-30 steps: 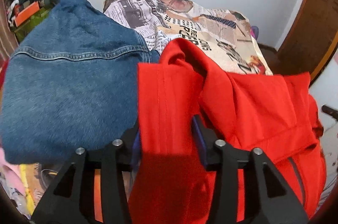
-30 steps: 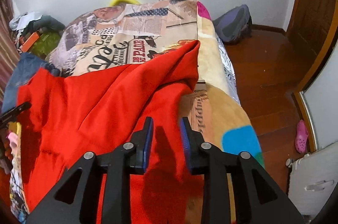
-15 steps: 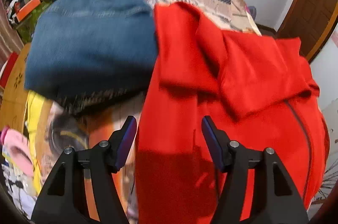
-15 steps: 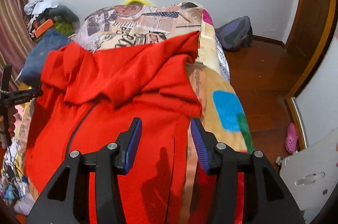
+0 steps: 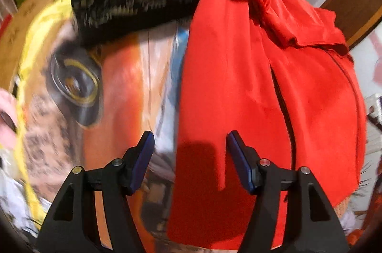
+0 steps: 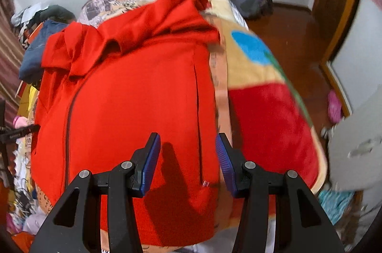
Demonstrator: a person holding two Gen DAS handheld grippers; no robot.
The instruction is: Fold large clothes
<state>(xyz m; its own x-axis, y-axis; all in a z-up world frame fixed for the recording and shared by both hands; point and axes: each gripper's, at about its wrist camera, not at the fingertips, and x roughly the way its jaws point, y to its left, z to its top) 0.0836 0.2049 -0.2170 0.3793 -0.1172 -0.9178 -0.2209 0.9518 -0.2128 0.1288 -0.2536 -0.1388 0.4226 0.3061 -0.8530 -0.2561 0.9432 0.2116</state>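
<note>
Two grippers, left [image 5: 189,158] and right [image 6: 188,161], now hover with fingers spread, having released the red garment [image 6: 133,110]. It lies centre frame on the bed [image 6: 269,100], top fold laid; the next fold awaits.

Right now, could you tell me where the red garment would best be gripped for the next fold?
Probably the near hem of the red garment, one corner per gripper, coming from above: it lies flat on the blanket, its side edges running between each gripper's open fingers.
</note>
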